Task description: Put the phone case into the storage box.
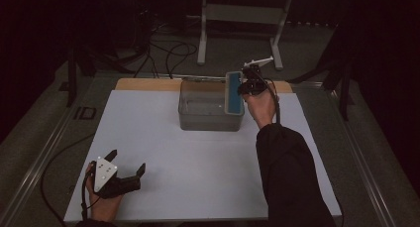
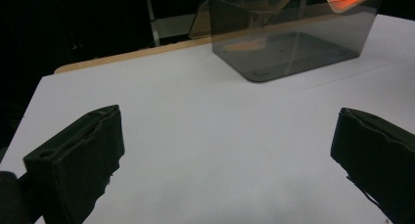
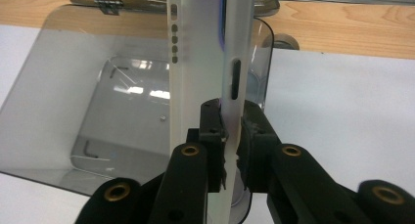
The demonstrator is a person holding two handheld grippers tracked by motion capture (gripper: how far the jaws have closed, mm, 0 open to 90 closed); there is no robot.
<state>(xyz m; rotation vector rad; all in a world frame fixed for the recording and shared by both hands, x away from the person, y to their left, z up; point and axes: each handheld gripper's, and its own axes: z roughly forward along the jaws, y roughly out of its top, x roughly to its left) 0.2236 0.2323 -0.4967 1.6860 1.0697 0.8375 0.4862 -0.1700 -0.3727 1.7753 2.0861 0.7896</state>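
White sheet covers the desk (image 1: 198,157), with a strip of bare wood along its far edge. Nearest the person, the left gripper (image 1: 128,164) rests low at the desk's left front corner, its fingers (image 2: 78,158) spread wide with nothing between them. Farther out, a clear smoky plastic box (image 1: 208,105) stands near the far edge. At its right wall, the right gripper (image 1: 246,84) has its fingers (image 3: 213,136) clenched on a flat teal-faced, white-edged lid (image 1: 234,92), held on edge over the box's right rim.
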